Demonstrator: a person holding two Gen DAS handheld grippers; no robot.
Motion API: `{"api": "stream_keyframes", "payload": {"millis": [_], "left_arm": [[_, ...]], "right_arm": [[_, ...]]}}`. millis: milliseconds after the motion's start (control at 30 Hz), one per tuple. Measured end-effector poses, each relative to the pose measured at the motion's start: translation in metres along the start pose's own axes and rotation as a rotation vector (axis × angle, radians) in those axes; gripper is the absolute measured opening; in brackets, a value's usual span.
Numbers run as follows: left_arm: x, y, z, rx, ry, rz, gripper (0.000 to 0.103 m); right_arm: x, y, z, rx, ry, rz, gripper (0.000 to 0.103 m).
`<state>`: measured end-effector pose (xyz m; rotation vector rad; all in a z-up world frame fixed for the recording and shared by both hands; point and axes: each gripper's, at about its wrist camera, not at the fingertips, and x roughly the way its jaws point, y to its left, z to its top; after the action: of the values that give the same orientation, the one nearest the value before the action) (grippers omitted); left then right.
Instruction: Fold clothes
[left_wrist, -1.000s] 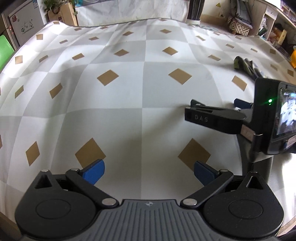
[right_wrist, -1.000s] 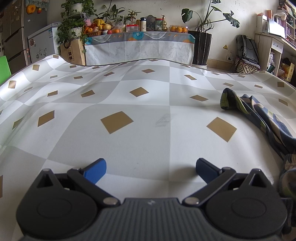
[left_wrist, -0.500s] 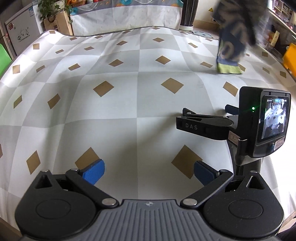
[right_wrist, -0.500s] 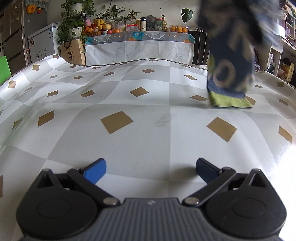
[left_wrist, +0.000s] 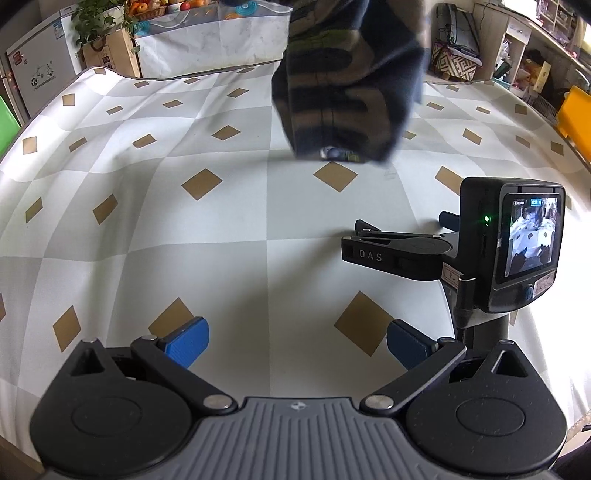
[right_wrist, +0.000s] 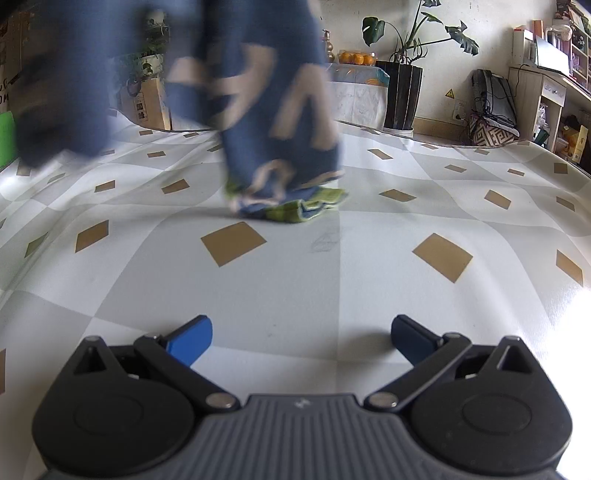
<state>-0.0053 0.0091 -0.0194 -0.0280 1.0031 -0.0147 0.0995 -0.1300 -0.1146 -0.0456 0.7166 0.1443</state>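
Two hand-held grippers are in play, each with its blue-padded fingers spread wide and nothing between them; the left hand-held gripper hovers low over the desk, and the right hand-held gripper does the same, seen in its own view; in the left wrist view the right hand-held gripper's black body stands just to the right and ahead, marked "DAS", with a small camera mounted on it, its screen lit and a green light showing on its side; the desk is covered by a cloth of white and grey squares with tan diamonds; beyond both grippers, toward the middle of the desk, hangs the garment, a dark blue piece with pale lettering and a yellow-green edge, blurred in both views; in the right wrist view its lower end is bunched on the desk surface while the rest rises out of frame; what holds it up cannot be told; further back stand a potted plant, a draped side table with fruit, a cardboard box and shelving along the right wall.
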Motion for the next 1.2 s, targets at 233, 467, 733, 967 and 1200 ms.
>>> {"api": "stream_keyframes", "payload": {"millis": [233,467,733,967,1200], "left_arm": [[-0.003,0.000,-0.001,0.004,0.003,0.002,0.103],[-0.008,0.001,-0.002,0.001,-0.004,0.001,0.103],[-0.015,0.003,-0.002,-0.004,-0.015,0.000,0.103],[-0.021,0.005,-0.003,-0.005,-0.025,0.001,0.103],[-0.026,0.005,-0.003,-0.005,-0.034,-0.002,0.103]], "right_arm": [[0.000,0.000,0.000,0.000,0.000,0.000,0.103],[0.000,0.000,0.000,0.000,0.000,0.000,0.103],[0.000,0.000,0.000,0.000,0.000,0.000,0.103],[0.000,0.000,0.000,0.000,0.000,0.000,0.103],[0.000,0.000,0.000,0.000,0.000,0.000,0.103]]}}
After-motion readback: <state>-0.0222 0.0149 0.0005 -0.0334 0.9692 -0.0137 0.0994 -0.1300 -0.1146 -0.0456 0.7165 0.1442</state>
